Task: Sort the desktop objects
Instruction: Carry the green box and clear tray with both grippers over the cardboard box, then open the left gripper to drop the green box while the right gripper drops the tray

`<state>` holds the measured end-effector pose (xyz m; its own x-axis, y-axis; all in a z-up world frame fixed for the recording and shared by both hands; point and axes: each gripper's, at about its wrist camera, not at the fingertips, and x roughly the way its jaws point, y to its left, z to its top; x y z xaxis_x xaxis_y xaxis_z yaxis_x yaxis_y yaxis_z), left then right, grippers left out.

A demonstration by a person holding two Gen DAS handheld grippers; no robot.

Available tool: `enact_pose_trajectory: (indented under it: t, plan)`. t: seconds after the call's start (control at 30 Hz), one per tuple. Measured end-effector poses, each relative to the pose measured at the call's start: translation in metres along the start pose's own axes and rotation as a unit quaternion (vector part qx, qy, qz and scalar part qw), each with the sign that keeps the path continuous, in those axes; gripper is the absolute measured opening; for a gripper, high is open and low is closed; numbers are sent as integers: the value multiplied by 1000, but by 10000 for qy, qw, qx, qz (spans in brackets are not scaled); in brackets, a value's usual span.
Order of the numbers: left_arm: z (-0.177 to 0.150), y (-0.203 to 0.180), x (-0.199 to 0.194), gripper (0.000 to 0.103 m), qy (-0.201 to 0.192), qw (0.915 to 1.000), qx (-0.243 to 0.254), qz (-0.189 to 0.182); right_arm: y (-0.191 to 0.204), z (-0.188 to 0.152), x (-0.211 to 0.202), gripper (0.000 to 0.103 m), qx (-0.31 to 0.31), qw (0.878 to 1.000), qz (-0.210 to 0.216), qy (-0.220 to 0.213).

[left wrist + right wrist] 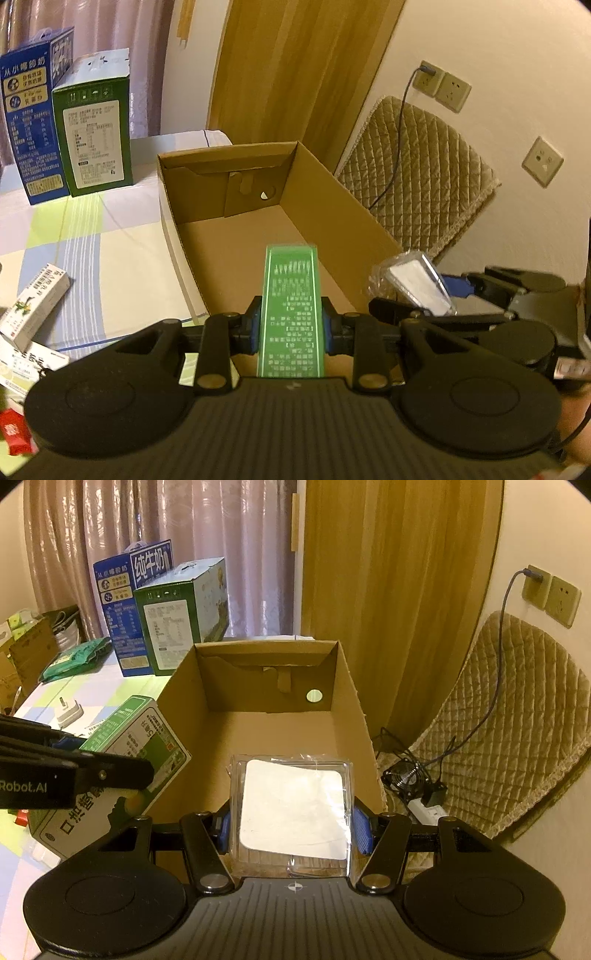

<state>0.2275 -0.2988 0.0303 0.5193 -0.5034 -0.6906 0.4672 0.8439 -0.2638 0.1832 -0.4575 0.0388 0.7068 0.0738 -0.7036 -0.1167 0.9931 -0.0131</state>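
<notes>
One open brown cardboard box (pixel 236 206) sat on the bench (pixel 110 236). The left gripper (pixel 291 325) had its fingers clamped narrowly on one green printed carton (pixel 291 306), held over the box's near end. The right gripper (pixel 293 829), fingers about half spread, gripped one clear plastic packet with a white square insert (pixel 293 808) above the box. Two tall milk cartons (pixel 62 122) stood behind, touching side by side.

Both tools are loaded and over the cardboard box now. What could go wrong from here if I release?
1. The left tool grips the green box near its rear end; released from here it may tip or land on end in the cardboard box.
2. The right tool holds a slippery clear-wrapped white pack near the cardboard box's right wall; it may slide out toward the cables.
3. The tools sit close together and may bump.
</notes>
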Motion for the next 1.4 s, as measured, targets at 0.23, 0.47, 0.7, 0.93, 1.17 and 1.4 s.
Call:
enact_pose_trajectory:
  t: [0.23, 0.47, 0.7, 0.93, 1.17, 1.4]
  plan:
    - [5, 3, -2, 24, -175, 9997, -181, -55, 3, 0, 1, 56, -29, 10000, 3, 8]
    - [7, 3, -16, 24, -286, 9996, 9, 8, 4, 1, 1, 56, -38, 10000, -6, 5]
    - [-1, 10, -24, 25, -261, 9994, 150, 176, 8, 2, 1, 57, 12, 10000, 30, 12]
    - [-14, 25, -31, 34, -239, 9992, 107, 310, 11, 5, -3, 67, 102, 9997, 192, -115]
    - [-29, 36, -43, 60, -253, 9981, 174, 535, 18, 4, -12, 77, 47, 9997, 155, -179]
    - [-44, 44, -60, 85, -295, 9971, 151, 688, 27, -7, -23, 88, 35, 9998, 119, -131]
